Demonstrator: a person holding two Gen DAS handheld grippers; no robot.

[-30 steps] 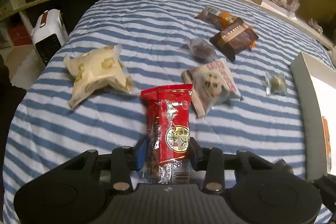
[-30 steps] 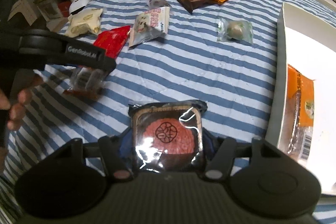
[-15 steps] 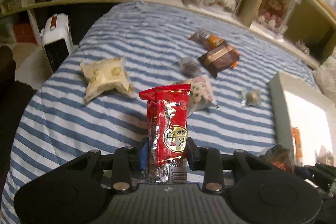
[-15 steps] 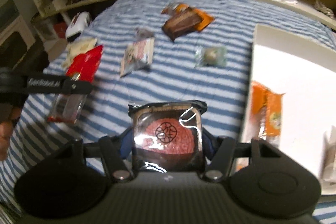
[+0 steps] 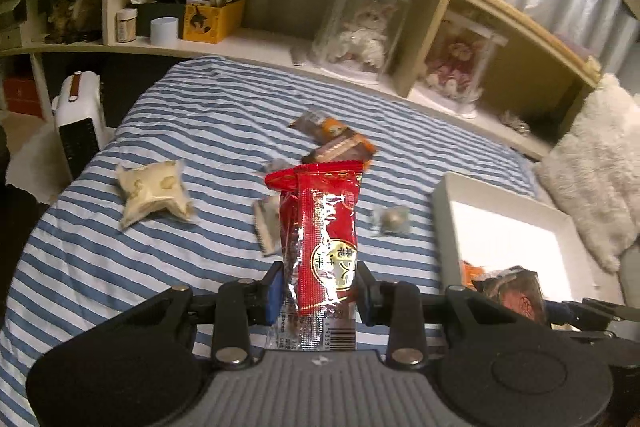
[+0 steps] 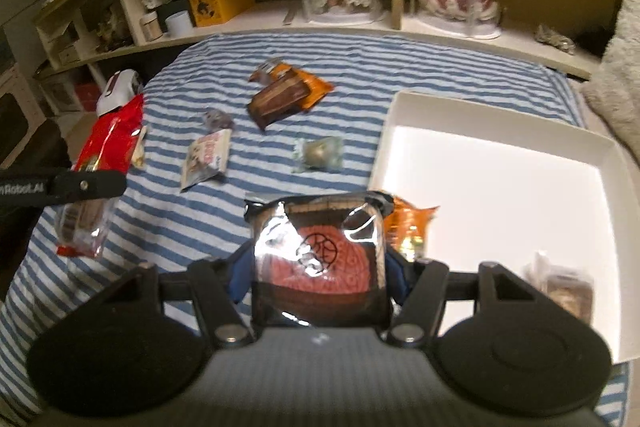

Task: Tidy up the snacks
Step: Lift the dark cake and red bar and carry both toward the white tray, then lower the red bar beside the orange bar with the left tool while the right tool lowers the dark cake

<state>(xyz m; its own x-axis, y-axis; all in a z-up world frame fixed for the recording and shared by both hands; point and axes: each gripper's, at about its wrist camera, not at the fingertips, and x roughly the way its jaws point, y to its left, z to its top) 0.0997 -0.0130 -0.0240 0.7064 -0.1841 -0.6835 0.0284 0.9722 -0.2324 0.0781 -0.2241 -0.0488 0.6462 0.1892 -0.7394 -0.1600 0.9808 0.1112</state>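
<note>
Both grippers have risen; left jaws pinch glossy red packet (image 5: 320, 247); right, square mooncake pack (image 6: 320, 259).

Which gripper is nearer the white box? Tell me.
Right. The right gripper, shut on a mooncake pack, hovers at the white box edge; the left gripper, holding a red snack packet, is farther left.

Left tool (image 5: 318, 293): raised above the bed, fingers clamped on an upright packet.
Right tool (image 6: 318, 277): raised, fingers clamped on a packet.
</note>
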